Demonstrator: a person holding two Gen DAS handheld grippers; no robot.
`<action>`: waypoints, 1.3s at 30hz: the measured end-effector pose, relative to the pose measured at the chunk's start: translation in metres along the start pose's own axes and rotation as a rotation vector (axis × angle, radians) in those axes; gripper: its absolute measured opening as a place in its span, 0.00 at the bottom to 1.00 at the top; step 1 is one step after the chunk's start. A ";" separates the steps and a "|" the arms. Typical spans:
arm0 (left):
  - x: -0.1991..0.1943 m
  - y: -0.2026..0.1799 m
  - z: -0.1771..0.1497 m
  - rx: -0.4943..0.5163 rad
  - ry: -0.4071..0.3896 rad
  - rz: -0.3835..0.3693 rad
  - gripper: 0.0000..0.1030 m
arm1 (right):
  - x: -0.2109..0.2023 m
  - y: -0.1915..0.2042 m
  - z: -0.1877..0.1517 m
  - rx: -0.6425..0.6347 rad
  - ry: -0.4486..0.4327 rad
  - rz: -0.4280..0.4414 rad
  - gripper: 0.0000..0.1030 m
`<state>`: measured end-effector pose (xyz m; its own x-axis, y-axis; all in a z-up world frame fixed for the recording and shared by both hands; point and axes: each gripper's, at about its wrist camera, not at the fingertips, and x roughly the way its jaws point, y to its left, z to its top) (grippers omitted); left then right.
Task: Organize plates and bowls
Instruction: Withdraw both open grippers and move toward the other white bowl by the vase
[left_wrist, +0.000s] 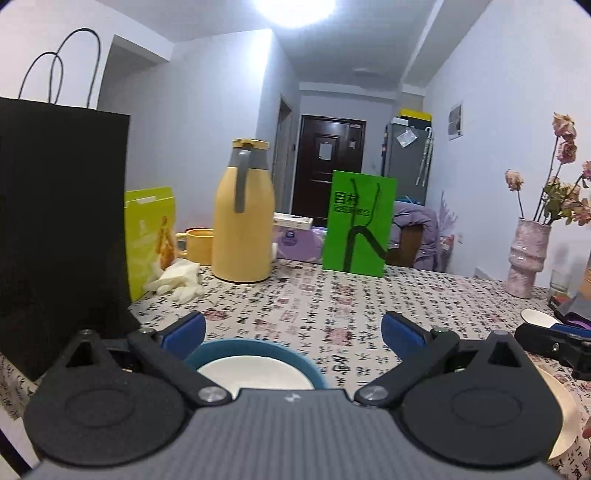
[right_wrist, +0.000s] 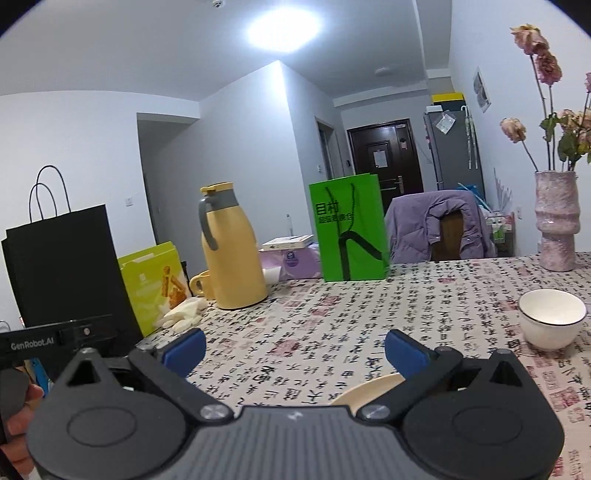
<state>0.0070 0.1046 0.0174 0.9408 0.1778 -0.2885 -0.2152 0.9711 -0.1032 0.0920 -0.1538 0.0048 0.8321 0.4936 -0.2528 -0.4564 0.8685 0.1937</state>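
Left gripper (left_wrist: 293, 332): jaws spread wide, nothing between pads, poised just above blue-rimmed bowl (left_wrist: 258, 360) w/ white interior; bowl sits on calligraphy-print tablecloth (left_wrist: 332, 302), partly hidden under gripper body. Right gripper (right_wrist: 295, 349): jaws likewise apart, empty; cream plate (right_wrist: 369, 391) directly below, only its far rim showing past right finger. White bowl w/ dark rim line (right_wrist: 552, 317): upright, alone at right side of table, well apart from plate and from blue-rimmed bowl. Contents of the white bowl not visible.

Background, not task items: yellow thermos jug (left_wrist: 243, 214), yellow mug (left_wrist: 197, 245), black paper bag (left_wrist: 59, 229), green paper bag (left_wrist: 358, 225), pink vase w/ dried roses (right_wrist: 556, 218), white gloves (left_wrist: 177, 280).

Progress, est.: early. No stack seen; three dishes spread separately across cloth, none gripped. Left to do, prob.: grasp each piece, group bowls together, plate w/ any other plates. More dishes may lie below both views; cannot tell.
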 end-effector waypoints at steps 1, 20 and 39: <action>0.001 -0.003 0.000 0.002 0.000 -0.005 1.00 | -0.001 -0.002 0.000 0.000 -0.001 -0.004 1.00; 0.016 -0.053 -0.003 0.033 -0.019 -0.112 1.00 | -0.018 -0.056 -0.001 0.020 -0.002 -0.094 1.00; 0.049 -0.106 0.002 0.035 0.018 -0.168 1.00 | -0.019 -0.115 0.018 0.021 -0.013 -0.159 1.00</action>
<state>0.0766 0.0105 0.0163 0.9578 0.0094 -0.2873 -0.0452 0.9920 -0.1182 0.1346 -0.2639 0.0042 0.8973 0.3494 -0.2698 -0.3123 0.9344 0.1716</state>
